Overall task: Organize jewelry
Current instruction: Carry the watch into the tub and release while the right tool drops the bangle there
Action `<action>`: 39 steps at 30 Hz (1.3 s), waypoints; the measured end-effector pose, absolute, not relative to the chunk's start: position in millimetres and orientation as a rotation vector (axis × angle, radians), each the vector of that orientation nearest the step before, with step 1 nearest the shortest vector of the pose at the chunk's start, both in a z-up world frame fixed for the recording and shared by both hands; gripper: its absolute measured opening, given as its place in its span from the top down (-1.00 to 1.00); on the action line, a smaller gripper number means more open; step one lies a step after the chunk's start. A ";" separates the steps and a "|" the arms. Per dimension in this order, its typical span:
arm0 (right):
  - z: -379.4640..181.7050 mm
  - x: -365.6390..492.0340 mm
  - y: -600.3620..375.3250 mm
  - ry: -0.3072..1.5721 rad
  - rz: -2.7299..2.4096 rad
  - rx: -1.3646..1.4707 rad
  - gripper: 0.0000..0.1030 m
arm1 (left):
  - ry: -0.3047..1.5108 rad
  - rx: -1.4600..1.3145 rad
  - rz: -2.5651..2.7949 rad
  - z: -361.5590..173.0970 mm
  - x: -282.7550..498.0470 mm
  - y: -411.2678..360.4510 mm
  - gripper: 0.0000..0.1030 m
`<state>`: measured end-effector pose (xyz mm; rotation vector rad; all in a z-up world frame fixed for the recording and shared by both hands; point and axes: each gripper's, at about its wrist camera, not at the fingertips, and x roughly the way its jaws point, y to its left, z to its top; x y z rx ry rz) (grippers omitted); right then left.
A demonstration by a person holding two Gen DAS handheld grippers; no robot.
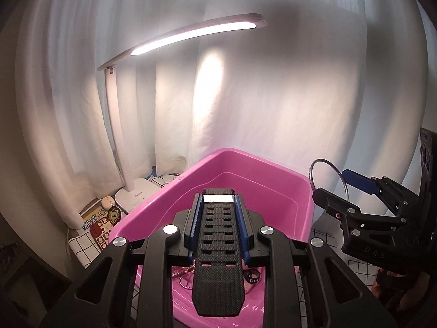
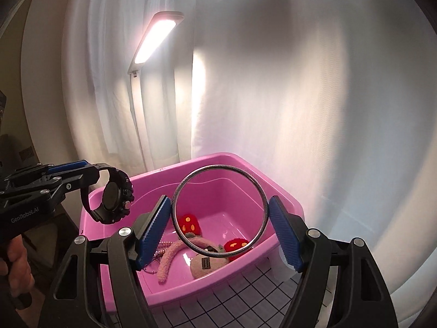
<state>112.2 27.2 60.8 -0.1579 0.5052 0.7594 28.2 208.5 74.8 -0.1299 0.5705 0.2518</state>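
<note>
My left gripper [image 1: 218, 205] is shut on a black watch [image 1: 217, 259] by its strap and holds it above the pink tub [image 1: 273, 175]. In the right wrist view the watch [image 2: 113, 201] hangs from the left gripper [image 2: 82, 173] over the tub's left rim. My right gripper [image 2: 220, 222] is shut on a silver bangle [image 2: 263, 191], held upright above the pink tub [image 2: 284, 205]. The bangle [image 1: 341, 176] and right gripper [image 1: 338, 188] also show at the right of the left wrist view.
The tub holds a plush toy [image 2: 203, 262] with red feet [image 2: 189, 224], a pink fuzzy band [image 2: 169, 257] and a bead chain [image 2: 161, 247]. A lit desk lamp [image 1: 191, 32] stands behind it. White curtains hang at the back. A checked cloth [image 2: 240, 298] covers the table.
</note>
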 end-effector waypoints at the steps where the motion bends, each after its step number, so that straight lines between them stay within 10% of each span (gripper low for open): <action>1: 57.7 115.5 35.0 0.515 0.762 -0.167 -0.38 | 0.580 -0.130 0.261 70.9 31.0 214.4 0.55; 18: -7.4 161.0 114.2 0.709 0.653 -0.336 -0.40 | 0.782 -0.206 0.321 -3.3 73.1 263.1 0.51; 19: -9.9 161.7 117.0 0.716 0.644 -0.353 -0.41 | 0.775 -0.196 0.319 -1.6 72.3 261.9 0.43; 22: -13.1 161.8 120.5 0.714 0.604 -0.384 -0.45 | 0.746 -0.170 0.347 3.9 68.8 261.2 -0.72; 39: -1.5 146.7 98.0 0.727 0.593 -0.284 -0.46 | 0.787 -0.197 0.411 7.9 56.5 259.8 -0.70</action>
